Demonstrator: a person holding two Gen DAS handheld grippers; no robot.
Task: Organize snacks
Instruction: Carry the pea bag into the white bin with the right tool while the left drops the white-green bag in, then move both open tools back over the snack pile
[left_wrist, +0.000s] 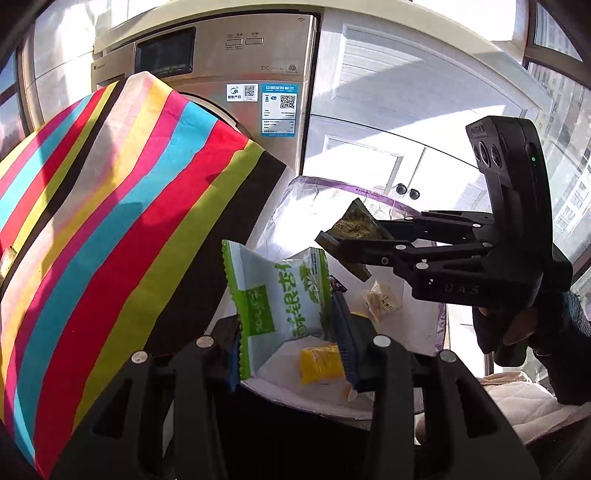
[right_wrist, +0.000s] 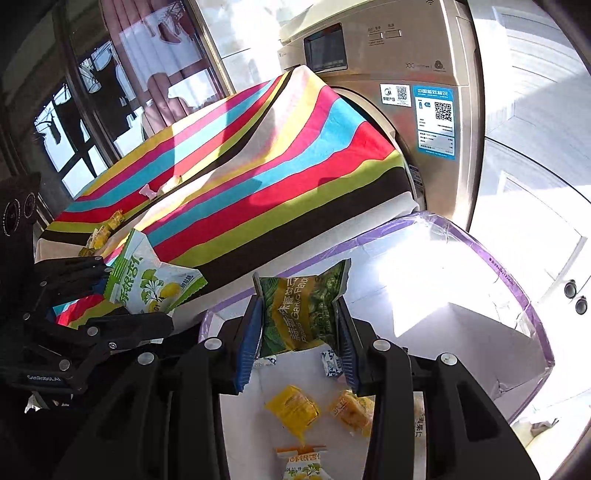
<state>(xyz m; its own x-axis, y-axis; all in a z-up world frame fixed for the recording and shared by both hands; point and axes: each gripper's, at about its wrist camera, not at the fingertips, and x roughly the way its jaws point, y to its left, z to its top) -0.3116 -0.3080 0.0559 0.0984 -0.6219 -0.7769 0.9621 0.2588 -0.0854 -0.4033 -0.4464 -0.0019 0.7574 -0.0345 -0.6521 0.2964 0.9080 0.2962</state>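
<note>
My left gripper (left_wrist: 286, 325) is shut on a white-and-green snack packet (left_wrist: 273, 284), held upright over the near edge of a white box with a purple-taped rim (left_wrist: 332, 182). My right gripper (left_wrist: 345, 254) is shut on a dark green pea packet (left_wrist: 354, 221) above the box's middle. From the right wrist, the right gripper (right_wrist: 299, 314) pinches the pea packet (right_wrist: 303, 288) over the box (right_wrist: 509, 280). The left gripper (right_wrist: 136, 291) holds the white-and-green packet (right_wrist: 151, 284) at the left. Yellow snacks (right_wrist: 291, 406) and small blue-white candies (right_wrist: 332, 363) lie in the box.
A striped cloth (right_wrist: 258, 166) covers a table left of the box, with several loose snacks (right_wrist: 107, 229) on it. A washing machine (left_wrist: 240, 74) stands behind, white cabinet doors (left_wrist: 388, 110) to its right. A gloved hand (left_wrist: 517, 332) holds the right gripper.
</note>
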